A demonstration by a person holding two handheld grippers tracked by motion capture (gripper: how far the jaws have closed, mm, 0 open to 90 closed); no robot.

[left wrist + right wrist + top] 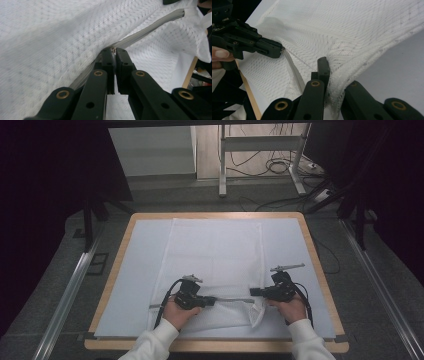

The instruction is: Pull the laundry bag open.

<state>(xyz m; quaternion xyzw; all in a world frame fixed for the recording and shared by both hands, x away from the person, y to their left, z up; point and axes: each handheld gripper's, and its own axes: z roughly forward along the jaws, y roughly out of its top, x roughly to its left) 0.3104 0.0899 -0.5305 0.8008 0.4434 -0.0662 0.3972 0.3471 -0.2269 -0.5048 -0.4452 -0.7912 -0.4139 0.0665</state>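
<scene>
Mesh laundry bag (215,255) lies flat on the surface (310,250). Your left tool (113,51) pinches its zipper pull (113,49); your right tool (329,75) grips the near edge, keeping it tight.

A lab or recording studio is showing itself here. A wood-edged work table (215,215) is standing on grey carpet (45,285), and black curtains (45,175) are hanging on both sides of it. Beyond the table's far edge, a metal desk frame (260,150) is standing with loose cables (275,167) lying beneath it. Aluminium rails (67,295) are running along the floor on either side of the table.
</scene>
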